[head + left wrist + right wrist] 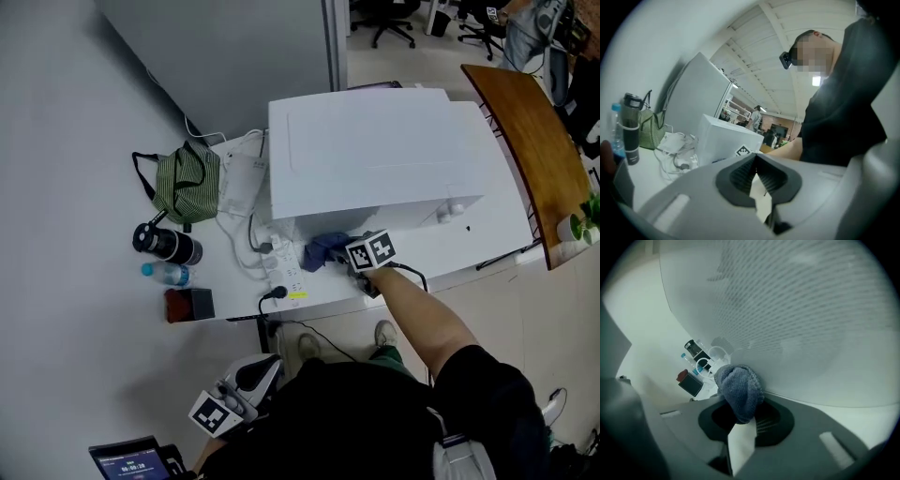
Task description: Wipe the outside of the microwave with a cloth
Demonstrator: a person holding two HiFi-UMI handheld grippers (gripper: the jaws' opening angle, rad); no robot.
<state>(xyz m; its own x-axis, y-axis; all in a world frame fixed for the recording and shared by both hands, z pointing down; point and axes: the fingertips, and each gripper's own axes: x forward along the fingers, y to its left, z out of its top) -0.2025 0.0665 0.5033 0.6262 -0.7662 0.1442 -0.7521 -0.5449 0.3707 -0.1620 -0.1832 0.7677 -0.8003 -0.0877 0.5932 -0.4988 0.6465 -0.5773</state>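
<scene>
The white microwave (375, 155) stands on a white table (487, 239), its door side facing me. My right gripper (361, 262) is shut on a blue cloth (323, 249) and holds it against the microwave's front near its lower left corner. In the right gripper view the bunched cloth (739, 389) sticks out of the jaws, close to the microwave's dotted door (787, 310). My left gripper (246, 386) hangs low beside my body, away from the table. Its pads (740, 173) meet at their tips with nothing between them. The microwave (722, 138) shows beyond them.
Left of the microwave lie a power strip (281, 267) with cables, a green striped bag (186, 183), a black flask (167, 244), a small water bottle (167, 274) and a dark red box (189, 304). A wooden board (530, 131) stands at the right.
</scene>
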